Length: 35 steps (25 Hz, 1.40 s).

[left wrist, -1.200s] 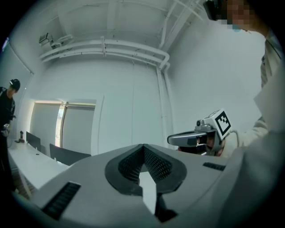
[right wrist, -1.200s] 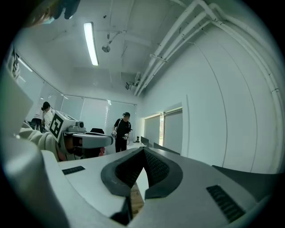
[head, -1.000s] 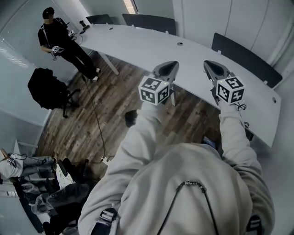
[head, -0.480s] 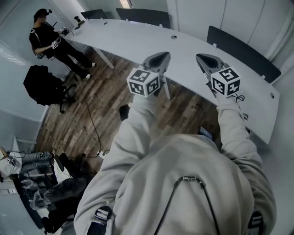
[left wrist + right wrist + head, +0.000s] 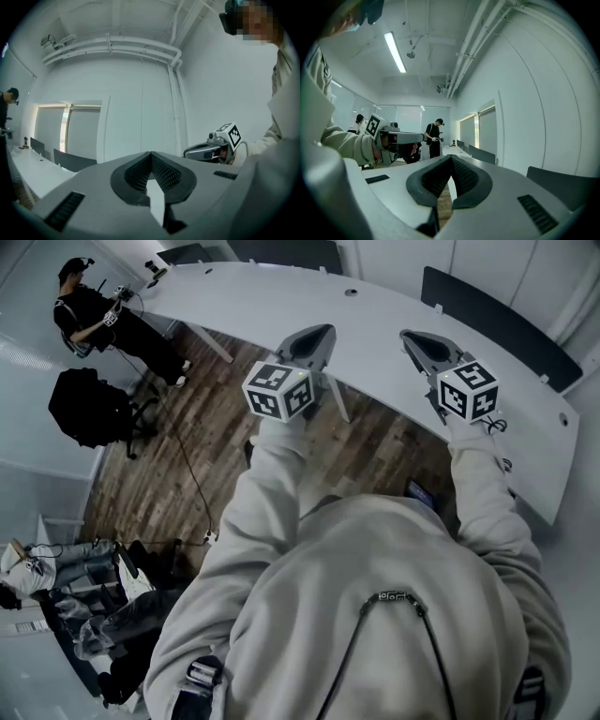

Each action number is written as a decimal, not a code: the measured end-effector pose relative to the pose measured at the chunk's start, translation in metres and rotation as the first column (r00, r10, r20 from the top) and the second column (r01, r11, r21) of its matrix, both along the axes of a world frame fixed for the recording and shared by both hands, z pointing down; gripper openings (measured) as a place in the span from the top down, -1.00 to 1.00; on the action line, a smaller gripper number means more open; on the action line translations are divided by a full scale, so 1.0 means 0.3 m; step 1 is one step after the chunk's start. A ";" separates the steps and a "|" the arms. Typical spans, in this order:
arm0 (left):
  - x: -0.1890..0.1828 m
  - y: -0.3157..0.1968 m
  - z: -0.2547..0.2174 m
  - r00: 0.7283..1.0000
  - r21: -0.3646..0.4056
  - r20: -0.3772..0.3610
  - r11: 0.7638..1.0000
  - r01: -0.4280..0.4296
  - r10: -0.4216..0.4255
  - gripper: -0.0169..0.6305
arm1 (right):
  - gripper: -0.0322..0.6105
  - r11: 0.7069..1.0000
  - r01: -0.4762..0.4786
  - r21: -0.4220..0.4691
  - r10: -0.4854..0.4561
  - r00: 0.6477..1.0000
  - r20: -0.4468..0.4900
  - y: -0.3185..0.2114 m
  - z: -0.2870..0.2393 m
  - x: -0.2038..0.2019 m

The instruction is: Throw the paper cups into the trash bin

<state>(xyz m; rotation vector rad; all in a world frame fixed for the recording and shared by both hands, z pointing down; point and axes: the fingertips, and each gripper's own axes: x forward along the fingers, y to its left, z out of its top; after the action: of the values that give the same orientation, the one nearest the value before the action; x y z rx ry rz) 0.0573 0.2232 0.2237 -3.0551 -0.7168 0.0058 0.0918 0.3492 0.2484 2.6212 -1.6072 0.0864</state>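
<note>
- Paper cups, trash bin: neither shows in any view, so no position to record.
- Left tongs (image 5: 317, 334): pressed together, tips meeting, nothing between them. Held level, out in front of the person.
- Right tongs (image 5: 414, 339): likewise pressed together and empty. Held level, beside the left pair and apart from it.
- Each pair carries its marker cube at the rear: left cube (image 5: 278, 390), right cube (image 5: 469, 390).
- Both are held by one person in a light hooded top (image 5: 375, 615), arms stretched forward.
- From the head view both pairs point toward a long, curved white desk (image 5: 281, 301). The left pair shows over its near edge, the right pair over its top.
- Dark chairs (image 5: 487, 310) stand along the desk's far side, against a pale wall.
- Floor (image 5: 216, 446): dark wood planks, with a thin cable (image 5: 190, 486) trailing across it.
- Second person in dark clothes (image 5: 98, 320) stands at the desk's far left end, holding something small I cannot identify.
- Near that person, a black swivel chair (image 5: 92, 411) with something dark heaped on it.
- Lower left corner: another person (image 5: 47, 563), seated.
</note>
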 end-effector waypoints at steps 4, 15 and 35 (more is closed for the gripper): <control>0.057 0.013 0.028 1.000 -0.018 0.006 1.000 -0.015 0.015 0.95 | 0.84 1.000 -0.018 -0.012 0.019 0.999 0.033 0.035 0.064 0.041; 0.308 -0.030 0.138 0.994 -0.071 0.013 0.991 -0.111 0.113 0.95 | 0.84 0.994 -0.103 -0.047 0.104 0.994 0.022 -0.032 0.108 0.231; 1.064 -0.167 0.282 0.921 0.021 0.105 0.925 -0.379 0.375 0.95 | 0.84 0.912 -0.411 0.017 0.409 0.911 0.053 -0.147 0.111 0.906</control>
<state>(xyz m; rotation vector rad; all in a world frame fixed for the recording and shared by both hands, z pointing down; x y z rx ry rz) 0.3765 0.1730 0.3083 -2.8414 -1.2839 -0.1592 0.3637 0.3052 0.2817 2.9551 -1.0446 0.1488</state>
